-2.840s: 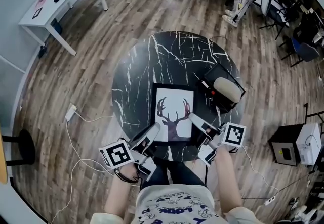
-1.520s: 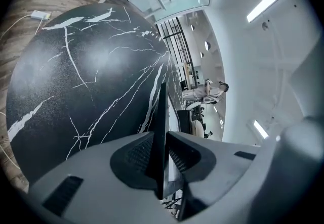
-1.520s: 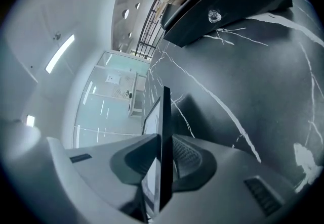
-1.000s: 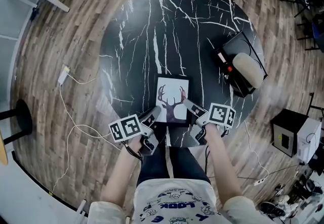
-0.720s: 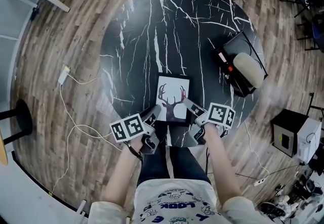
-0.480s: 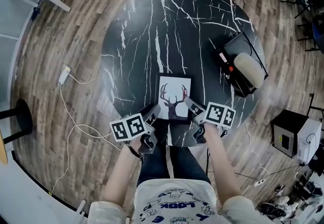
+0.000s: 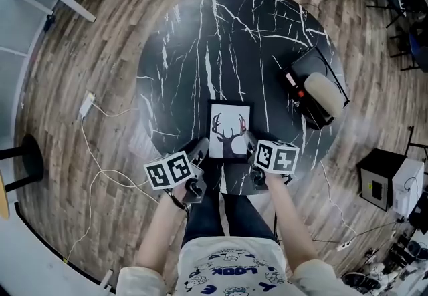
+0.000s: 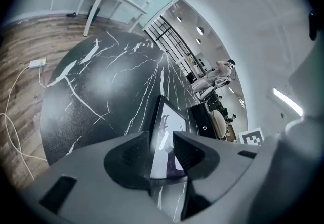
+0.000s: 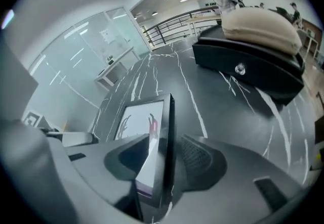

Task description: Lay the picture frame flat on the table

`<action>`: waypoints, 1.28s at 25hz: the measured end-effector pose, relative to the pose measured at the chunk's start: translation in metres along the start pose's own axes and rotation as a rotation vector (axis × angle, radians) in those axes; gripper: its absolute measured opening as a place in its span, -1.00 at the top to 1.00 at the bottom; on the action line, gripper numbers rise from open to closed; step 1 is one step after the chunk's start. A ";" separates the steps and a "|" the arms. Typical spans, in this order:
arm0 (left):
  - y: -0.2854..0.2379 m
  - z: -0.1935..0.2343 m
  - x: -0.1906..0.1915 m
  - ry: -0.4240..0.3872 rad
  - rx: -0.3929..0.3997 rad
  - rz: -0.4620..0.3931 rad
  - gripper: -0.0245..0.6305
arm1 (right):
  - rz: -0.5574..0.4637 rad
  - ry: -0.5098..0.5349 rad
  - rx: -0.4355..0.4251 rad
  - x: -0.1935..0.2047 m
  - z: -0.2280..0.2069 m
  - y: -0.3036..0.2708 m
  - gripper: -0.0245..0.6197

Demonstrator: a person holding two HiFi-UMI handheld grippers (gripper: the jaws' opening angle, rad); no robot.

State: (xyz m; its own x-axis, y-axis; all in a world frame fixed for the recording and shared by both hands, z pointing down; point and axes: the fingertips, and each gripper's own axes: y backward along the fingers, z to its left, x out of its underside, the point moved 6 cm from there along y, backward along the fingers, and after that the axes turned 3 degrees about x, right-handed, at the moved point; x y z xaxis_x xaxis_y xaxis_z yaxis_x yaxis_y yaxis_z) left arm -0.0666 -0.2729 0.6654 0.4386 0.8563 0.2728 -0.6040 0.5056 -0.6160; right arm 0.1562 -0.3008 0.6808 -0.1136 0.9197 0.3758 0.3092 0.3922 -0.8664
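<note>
Jaws just opened — left gripper [image 7: 202, 147], right gripper [image 7: 251, 148], both apart astride picture frame [image 7: 229, 129]

The round black marble-look table [image 7: 200, 41] is streaked with thin white veins, above a floor of grey-brown wooden planks [image 7: 100, 41]. The black rectangular picture frame [image 7: 229, 129] shows a dark antlered deer on white. The black box [image 7: 302, 81] carries a beige cushion [image 7: 323, 91].

Head camera: steeply down over table [image 7: 200, 54]; gripper cameras: close along own jaws, sharing the picture frame [image 9: 137, 121].
</note>
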 end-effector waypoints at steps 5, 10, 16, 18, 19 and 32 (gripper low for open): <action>0.017 -0.027 -0.023 -0.118 -0.001 -0.099 0.48 | -0.211 0.157 0.093 -0.025 0.008 0.040 0.35; 0.050 -0.065 -0.062 -0.279 -0.010 -0.253 0.60 | -0.433 0.248 0.100 -0.059 0.030 0.094 0.58; 0.098 -0.111 -0.105 -0.427 0.000 -0.437 0.73 | -0.643 0.291 0.085 -0.094 0.051 0.162 0.68; 0.113 -0.130 -0.114 -0.495 -0.007 -0.490 0.76 | -0.701 0.298 0.085 -0.104 0.057 0.183 0.70; 0.121 -0.140 -0.117 -0.531 -0.010 -0.513 0.77 | -0.727 0.305 0.086 -0.107 0.060 0.194 0.71; 0.202 -0.225 -0.125 -0.799 -0.072 -0.773 0.84 | -1.001 0.364 0.088 -0.124 0.088 0.291 0.76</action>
State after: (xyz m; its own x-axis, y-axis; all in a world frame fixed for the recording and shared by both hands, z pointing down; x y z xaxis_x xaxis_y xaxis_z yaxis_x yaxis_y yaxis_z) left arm -0.0943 -0.3015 0.3405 0.1097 0.1482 0.9829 -0.3018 0.9471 -0.1091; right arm 0.1777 -0.2990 0.3530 0.0150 0.1232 0.9923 0.1601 0.9793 -0.1240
